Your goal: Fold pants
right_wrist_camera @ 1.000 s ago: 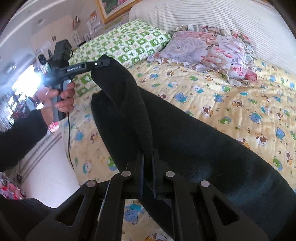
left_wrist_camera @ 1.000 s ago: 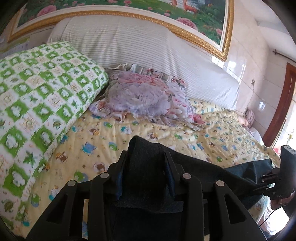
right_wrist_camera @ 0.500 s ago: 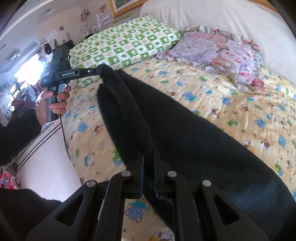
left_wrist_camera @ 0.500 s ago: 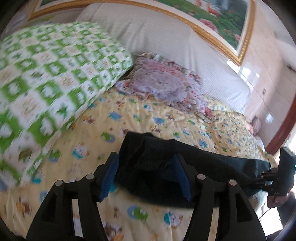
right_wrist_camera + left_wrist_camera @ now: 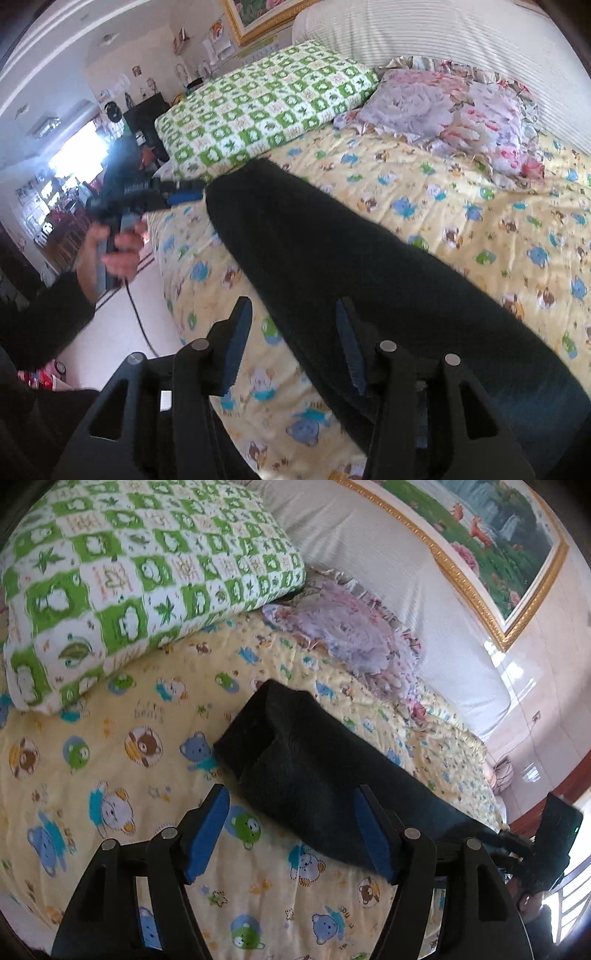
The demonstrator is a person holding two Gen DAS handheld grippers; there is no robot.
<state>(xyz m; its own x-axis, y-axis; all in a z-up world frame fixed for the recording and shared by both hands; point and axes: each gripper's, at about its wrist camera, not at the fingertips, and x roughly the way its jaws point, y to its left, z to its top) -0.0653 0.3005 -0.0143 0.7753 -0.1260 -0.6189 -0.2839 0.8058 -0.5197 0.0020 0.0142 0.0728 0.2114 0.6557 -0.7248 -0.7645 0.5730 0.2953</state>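
The dark pants (image 5: 314, 775) lie flat as a long folded strip on the yellow bear-print bedspread (image 5: 110, 775); they also show in the right wrist view (image 5: 351, 266). My left gripper (image 5: 291, 801) is open and empty, hovering just short of one end of the strip. My right gripper (image 5: 293, 314) is open and empty, above the strip's near edge at the other end. In the right wrist view the left gripper (image 5: 184, 194) sits at the far end of the pants. In the left wrist view the right gripper (image 5: 517, 845) sits at the far right end.
A green checked pillow (image 5: 129, 572) and a floral ruffled pillow (image 5: 351, 627) lie at the head of the bed against a white padded headboard (image 5: 388, 561). The bed's edge and the floor (image 5: 122, 325) are on the left in the right wrist view.
Both grippers have opened and let go of the pants. The pants, held up in a fold before, now lie flat on the bed. Both grippers have drawn back slightly.
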